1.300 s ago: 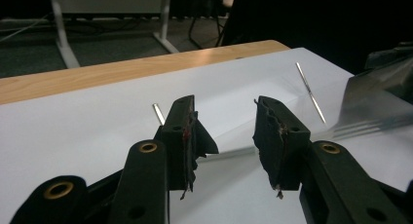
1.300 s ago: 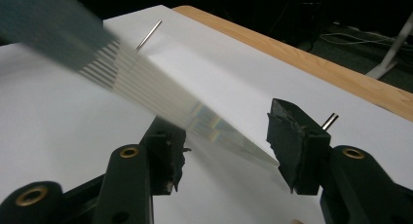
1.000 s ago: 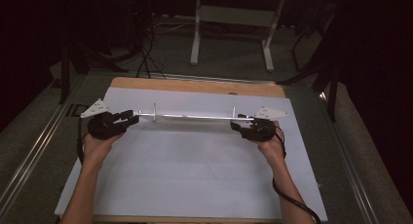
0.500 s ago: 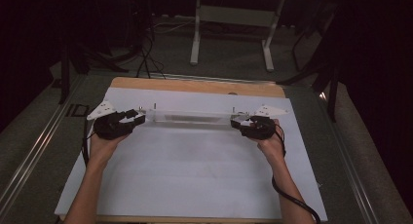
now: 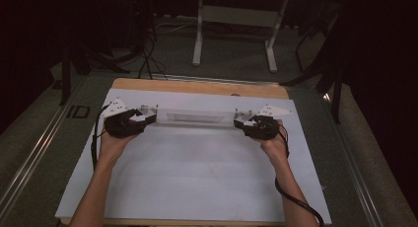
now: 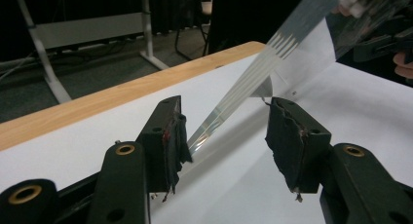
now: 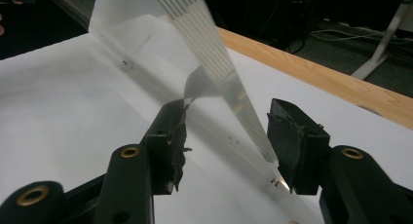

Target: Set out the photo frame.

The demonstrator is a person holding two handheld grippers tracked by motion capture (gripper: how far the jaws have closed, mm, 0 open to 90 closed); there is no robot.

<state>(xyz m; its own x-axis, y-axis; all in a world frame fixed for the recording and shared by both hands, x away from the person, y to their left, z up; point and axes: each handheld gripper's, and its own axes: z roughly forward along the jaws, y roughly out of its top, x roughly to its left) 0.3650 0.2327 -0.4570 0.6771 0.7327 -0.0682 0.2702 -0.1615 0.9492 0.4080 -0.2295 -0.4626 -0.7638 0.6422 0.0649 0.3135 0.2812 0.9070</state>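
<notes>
A long clear plastic strip (image 5: 194,117) lies stretched crosswise over the far part of the white sheet (image 5: 197,172) that covers the desk (image 5: 197,85), its two ends reaching into the two tongs. In the high view it looks like a pale, glassy bar between the hands, parallel to the desk's far wooden edge and a little way in from it.

In the left gripper view the strip (image 6: 243,87) runs up and away from between the jaws toward the upper right, with fine lengthwise ribs catching the light. Its near end sits close by the left-hand pad, while the right-hand pad stands well apart from it. The left tongs (image 5: 140,117) are spread wide, having just been opening, and do not press on the strip.

In the right gripper view the strip (image 7: 214,63) comes down between the jaws and ends just beside the right-hand pad; whether it touches that pad cannot be told. A clear gap shows on the other side. The right tongs (image 5: 241,122) are spread too, not pinching it.
</notes>
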